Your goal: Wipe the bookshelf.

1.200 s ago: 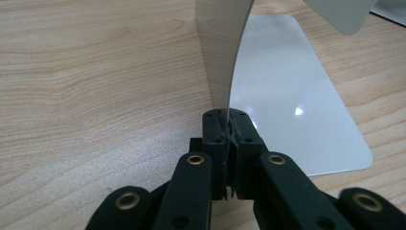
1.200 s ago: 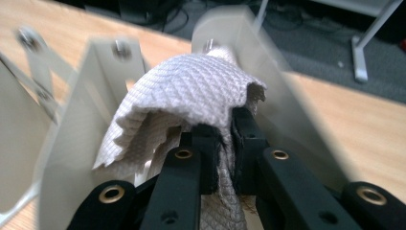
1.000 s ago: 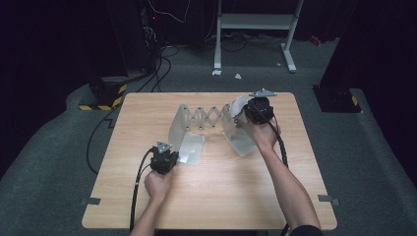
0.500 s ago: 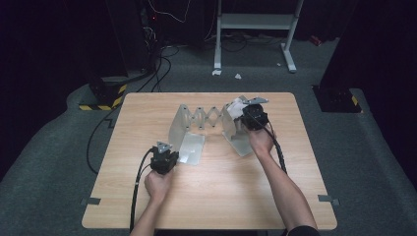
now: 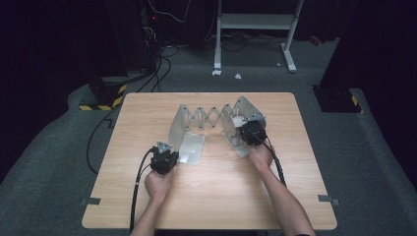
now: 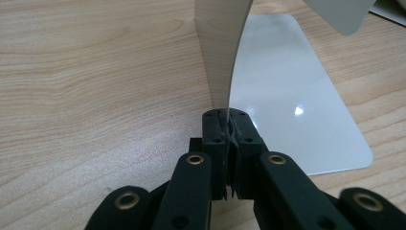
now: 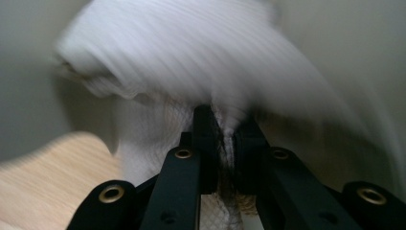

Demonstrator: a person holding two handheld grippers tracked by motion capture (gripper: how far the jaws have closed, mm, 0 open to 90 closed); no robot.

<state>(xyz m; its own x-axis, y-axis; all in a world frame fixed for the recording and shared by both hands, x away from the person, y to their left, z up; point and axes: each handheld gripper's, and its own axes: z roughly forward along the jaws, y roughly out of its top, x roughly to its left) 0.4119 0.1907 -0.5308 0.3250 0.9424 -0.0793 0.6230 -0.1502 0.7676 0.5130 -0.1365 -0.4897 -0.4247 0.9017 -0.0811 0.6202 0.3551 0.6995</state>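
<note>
While my left gripper (image 5: 165, 158) clamps the near edge of the grey metal expandable rack (image 5: 209, 123) on the light wooden table (image 5: 147, 196), its jaws pressed tight on the thin upright plate (image 6: 221, 52), my right gripper (image 5: 252, 132) sits at the rack's far-right end panel with its jaws pinched shut on a white mesh cloth (image 7: 191, 72). The rack stands mid-table, its scissor lattice (image 5: 205, 117) spanning the two end panels, and the cloth lies against the right one. To do this step well, I judge, the left grip should hold the rack steady as an anchor while the right eases the cloth down slowly, keeping it clear of the lattice, where the mesh could snag. The high view gives the whole layout, both hands and the rack's position, but hardly any of the cloth; the right gripper view, blurred, shows the weave caught between the jaws; the left gripper view shows the glossy base plate (image 6: 297, 96) lying flat on the table beside the clamped edge.
</note>
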